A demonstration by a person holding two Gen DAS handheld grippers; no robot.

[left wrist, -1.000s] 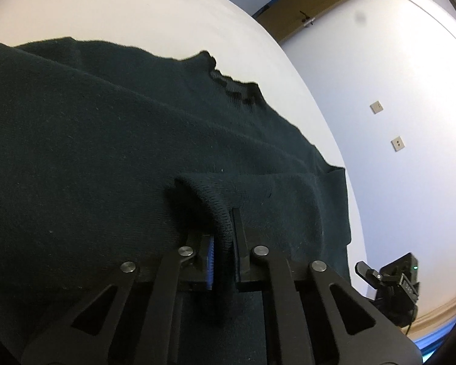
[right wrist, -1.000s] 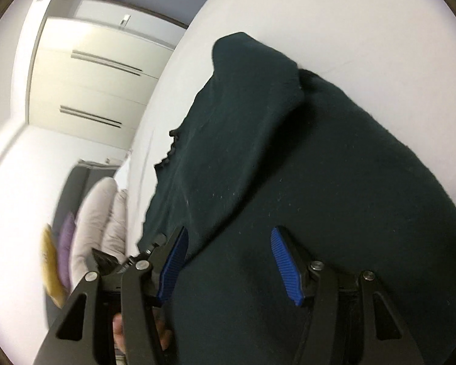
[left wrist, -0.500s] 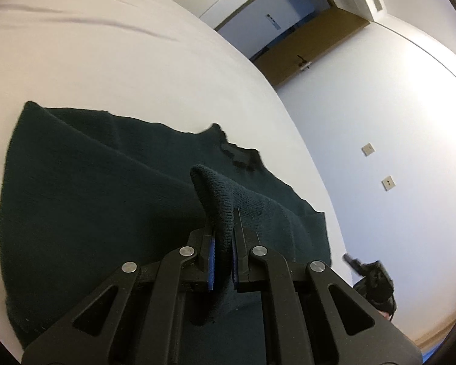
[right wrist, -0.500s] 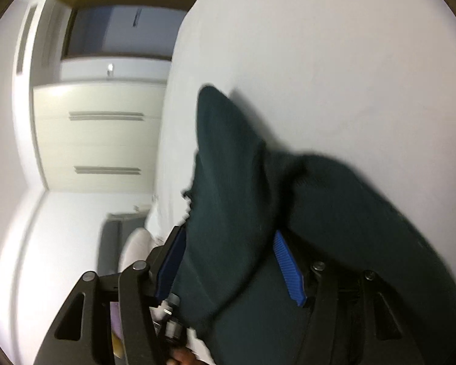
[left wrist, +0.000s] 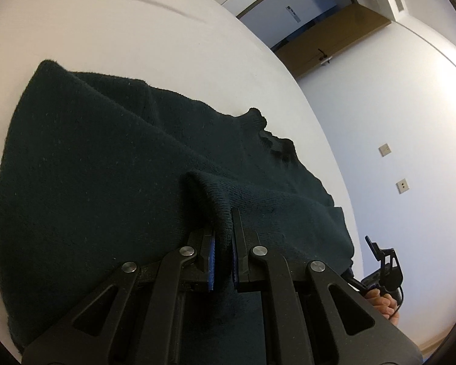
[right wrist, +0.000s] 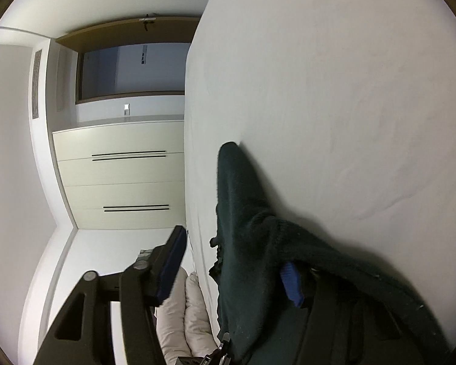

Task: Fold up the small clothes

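1. Gripping a raised fold of the dark green sweater (left wrist: 106,182), the left gripper (left wrist: 223,243) points downward, jaws clamped on the knit.
2. Sweater lies spread on the white bed (left wrist: 136,30).
3. Right gripper (right wrist: 234,261) is rolled sideways, jaws closing; fabric hangs between them, draped over one finger.
4. A hand (left wrist: 383,304) shows at the bed's edge.

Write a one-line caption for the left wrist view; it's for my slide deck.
Left gripper pinching a raised fold of the dark green knitted sweater on a white bed sheet.

Left gripper (left wrist: 222,243): jaws being held clamped on a fold of sweater (left wrist: 106,167). Right gripper (right wrist: 231,270): jaws closing, sweater cloth draped between them, unpinched.
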